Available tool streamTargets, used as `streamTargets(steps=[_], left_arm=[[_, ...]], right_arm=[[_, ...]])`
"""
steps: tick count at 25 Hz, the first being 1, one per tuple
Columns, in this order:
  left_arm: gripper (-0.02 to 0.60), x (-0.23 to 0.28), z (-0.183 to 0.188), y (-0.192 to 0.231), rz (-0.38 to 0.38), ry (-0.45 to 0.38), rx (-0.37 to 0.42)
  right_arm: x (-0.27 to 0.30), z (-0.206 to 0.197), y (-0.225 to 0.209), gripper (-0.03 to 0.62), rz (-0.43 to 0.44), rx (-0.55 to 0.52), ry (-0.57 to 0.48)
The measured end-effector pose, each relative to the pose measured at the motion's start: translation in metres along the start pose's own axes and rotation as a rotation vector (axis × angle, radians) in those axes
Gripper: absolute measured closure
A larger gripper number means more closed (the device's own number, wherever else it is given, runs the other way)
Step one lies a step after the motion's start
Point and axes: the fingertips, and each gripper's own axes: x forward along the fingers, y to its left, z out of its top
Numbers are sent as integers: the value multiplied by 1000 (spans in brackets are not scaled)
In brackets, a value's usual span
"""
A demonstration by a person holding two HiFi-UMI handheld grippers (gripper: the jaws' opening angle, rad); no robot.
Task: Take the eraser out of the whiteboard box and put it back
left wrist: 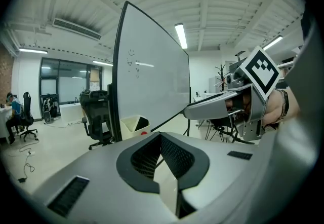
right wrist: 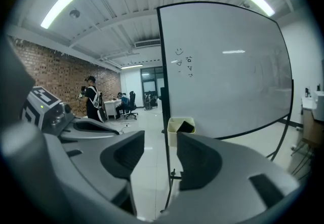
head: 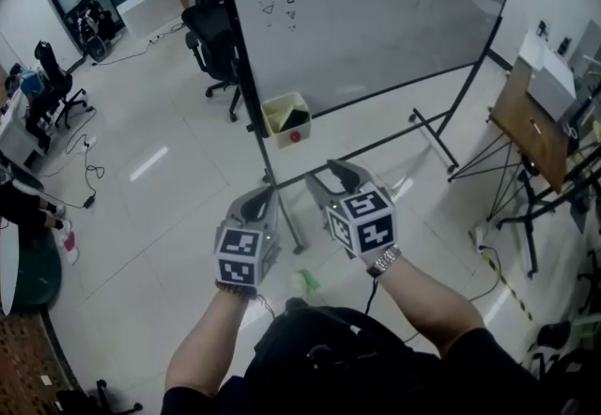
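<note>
Wht tile floor (head: pixel 169 122), brick wall (right wrist: pixel 55 73), blk ofc chair (head: pixel 214 38), ceiling strip lights (right wrist: pixel 63 2), glass partition (left wrist: pixel 61 83) at back

One whiteboard (head: pixel 376 9), one box (head: pixel 275 113), one eraser (head: pixel 296 117), two claws (head: pixel 266 192) (head: pixel 331 175).

eraser (head: pixel 295 116) in box (head: pixel 276 128) | box on whiteboard (head: pixel 376 9) frame, lower left

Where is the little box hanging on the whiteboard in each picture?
Head view: the box is at upper middle, at the whiteboard's bottom left corner.
Left gripper view: the box is left of centre, low down.
Right gripper view: the box is near the centre.
Shared landmark: the whiteboard, with its small scribbles.
</note>
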Motion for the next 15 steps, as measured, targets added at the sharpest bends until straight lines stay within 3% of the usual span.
streamTargets(steps=[15], left_arm=[[581,74,3,79,-90,41,-2]], right_arm=[[117,4,-53,307,-127,126,69]])
